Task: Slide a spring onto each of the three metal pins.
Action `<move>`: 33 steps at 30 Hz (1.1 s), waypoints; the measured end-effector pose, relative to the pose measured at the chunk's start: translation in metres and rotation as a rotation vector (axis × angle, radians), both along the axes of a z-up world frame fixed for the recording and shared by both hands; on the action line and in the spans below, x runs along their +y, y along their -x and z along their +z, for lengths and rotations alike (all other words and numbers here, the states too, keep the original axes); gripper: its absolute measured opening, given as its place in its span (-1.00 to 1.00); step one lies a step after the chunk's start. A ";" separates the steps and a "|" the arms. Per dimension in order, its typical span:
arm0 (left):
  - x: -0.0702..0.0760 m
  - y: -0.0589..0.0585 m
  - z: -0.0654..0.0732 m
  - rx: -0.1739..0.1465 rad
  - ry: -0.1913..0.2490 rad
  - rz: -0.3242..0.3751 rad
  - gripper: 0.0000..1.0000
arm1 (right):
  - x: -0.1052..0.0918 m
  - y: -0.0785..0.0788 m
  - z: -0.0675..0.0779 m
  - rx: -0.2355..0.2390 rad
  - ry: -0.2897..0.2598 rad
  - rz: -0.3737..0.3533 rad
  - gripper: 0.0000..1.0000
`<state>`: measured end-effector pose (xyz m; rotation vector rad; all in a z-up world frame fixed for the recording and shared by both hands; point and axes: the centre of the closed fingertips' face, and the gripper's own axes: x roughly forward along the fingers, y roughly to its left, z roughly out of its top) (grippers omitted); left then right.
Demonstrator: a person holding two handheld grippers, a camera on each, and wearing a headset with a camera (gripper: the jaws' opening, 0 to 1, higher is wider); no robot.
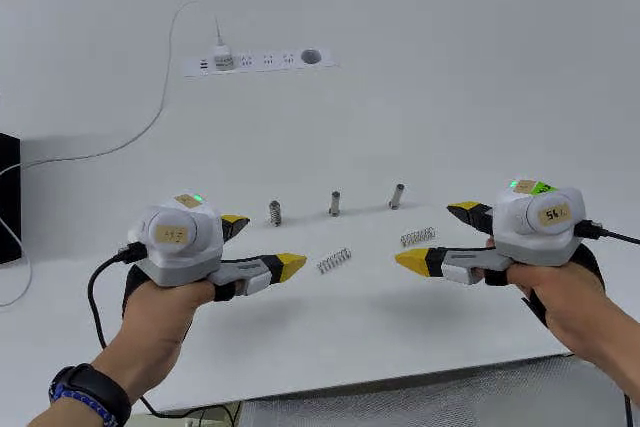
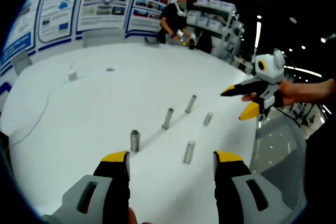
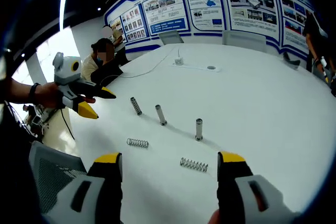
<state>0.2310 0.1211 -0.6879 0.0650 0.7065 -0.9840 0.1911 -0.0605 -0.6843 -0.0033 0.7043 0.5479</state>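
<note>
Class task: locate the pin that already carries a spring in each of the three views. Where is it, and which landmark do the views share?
Head view: sprung pin, left end of the row.
Left gripper view: sprung pin, nearest, lower centre-left.
Right gripper view: sprung pin, farthest, left of centre.
Shared landmark: the white charger plug on the table.

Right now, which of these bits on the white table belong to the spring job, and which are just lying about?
Part of the job: three metal pins, the left one already carrying a spring; two loose springs; left gripper and right gripper, both open.
Just lying about: power strip, white cable, black box at the far left.
</note>
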 end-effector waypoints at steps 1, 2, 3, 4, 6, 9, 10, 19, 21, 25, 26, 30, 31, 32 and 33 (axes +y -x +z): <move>-0.002 0.001 -0.001 0.002 0.000 -0.005 0.32 | -0.001 0.001 0.000 0.001 0.000 0.001 0.52; -0.005 0.001 -0.002 0.005 -0.002 -0.011 0.33 | -0.002 0.003 0.000 0.004 0.000 0.001 0.53; -0.007 0.002 -0.003 0.006 -0.006 -0.016 0.33 | -0.003 0.004 0.000 0.005 0.002 0.001 0.53; -0.009 0.002 -0.004 0.008 -0.007 -0.021 0.33 | -0.004 0.005 0.000 0.005 0.004 0.001 0.53; -0.014 0.004 -0.007 0.014 -0.012 -0.033 0.35 | -0.005 0.007 0.000 0.008 0.005 0.002 0.54; -0.020 0.006 -0.010 0.022 -0.020 -0.052 0.37 | -0.008 0.010 0.000 0.010 0.010 0.005 0.55; -0.022 0.007 -0.012 0.025 -0.029 -0.062 0.39 | -0.009 0.011 0.000 0.012 0.010 0.005 0.55; -0.040 0.016 -0.024 0.031 -0.067 -0.132 0.41 | -0.017 0.018 -0.001 0.019 0.009 0.003 0.56; -0.042 0.018 -0.027 0.032 -0.077 -0.144 0.40 | -0.018 0.019 -0.002 0.020 0.009 0.002 0.56; -0.046 0.021 -0.034 0.038 -0.094 -0.167 0.39 | -0.017 0.021 -0.002 0.020 0.007 0.005 0.57; -0.046 0.021 -0.036 0.039 -0.096 -0.170 0.39 | -0.017 0.021 -0.002 0.020 0.007 0.006 0.57; -0.050 0.021 -0.041 0.043 -0.111 -0.185 0.36 | -0.016 0.024 -0.003 0.025 0.004 0.003 0.57; -0.050 0.021 -0.042 0.045 -0.112 -0.187 0.35 | -0.016 0.025 -0.004 0.026 0.002 0.002 0.57; -0.051 0.020 -0.044 0.045 -0.116 -0.188 0.34 | -0.016 0.026 -0.004 0.028 -0.001 0.000 0.57; -0.051 0.020 -0.044 0.045 -0.118 -0.190 0.33 | -0.016 0.027 -0.005 0.029 -0.002 0.000 0.57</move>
